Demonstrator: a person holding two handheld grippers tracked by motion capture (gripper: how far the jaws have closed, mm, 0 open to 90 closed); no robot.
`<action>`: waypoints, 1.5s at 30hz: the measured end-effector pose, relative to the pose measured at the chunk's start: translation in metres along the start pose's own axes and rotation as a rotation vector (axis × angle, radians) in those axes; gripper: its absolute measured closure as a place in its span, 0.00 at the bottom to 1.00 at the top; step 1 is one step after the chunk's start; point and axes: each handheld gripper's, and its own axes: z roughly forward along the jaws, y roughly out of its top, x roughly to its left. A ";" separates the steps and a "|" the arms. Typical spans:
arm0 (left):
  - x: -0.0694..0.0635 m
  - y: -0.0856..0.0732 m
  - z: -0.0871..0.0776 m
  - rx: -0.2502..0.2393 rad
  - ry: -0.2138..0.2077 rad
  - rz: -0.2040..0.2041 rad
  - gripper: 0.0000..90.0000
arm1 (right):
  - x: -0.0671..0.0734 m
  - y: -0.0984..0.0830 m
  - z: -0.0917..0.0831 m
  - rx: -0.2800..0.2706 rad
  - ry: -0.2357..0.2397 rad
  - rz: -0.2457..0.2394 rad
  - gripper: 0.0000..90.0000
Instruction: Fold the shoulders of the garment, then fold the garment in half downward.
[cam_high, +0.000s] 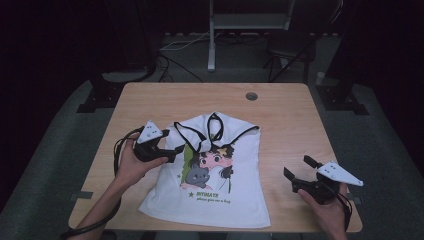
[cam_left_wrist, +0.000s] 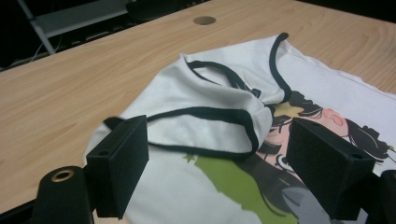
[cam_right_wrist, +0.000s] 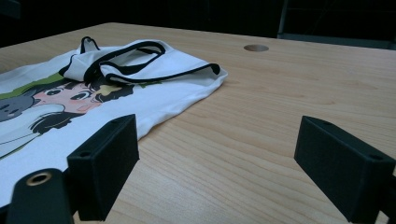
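Right hand-held gripper (cam_high: 299, 173) sits nearest, at 4 o'clock on the worktop (cam_high: 285, 115), jaws wide open over bare wood, well apart from the shirt (cam_high: 215, 195). Left hand-held gripper (cam_high: 176, 153) at 9 o'clock, jaws spread, nothing clamped, over the shirt's folded strap edge. White cartoon-print shirt lies flat at worktop centre.

both claws, left claw (cam_high: 176, 150) and right claw (cam_high: 297, 169), gape wide.

Only readable bit is green lettering on the white cartoon-print sleeveless top (cam_high: 215, 165), looks like "BITIMATH"; the smaller line under it is too blurry.
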 end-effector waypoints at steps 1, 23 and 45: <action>0.001 -0.002 -0.002 0.000 0.004 -0.005 0.23 | 0.000 0.000 0.000 0.002 0.001 0.002 0.15; 0.016 -0.007 0.000 -0.002 0.014 -0.054 0.23 | 0.000 0.001 0.002 0.004 0.005 0.008 0.15; 0.097 0.020 0.084 0.176 -0.001 -0.184 0.23 | -0.023 0.073 0.080 0.127 0.131 0.021 0.15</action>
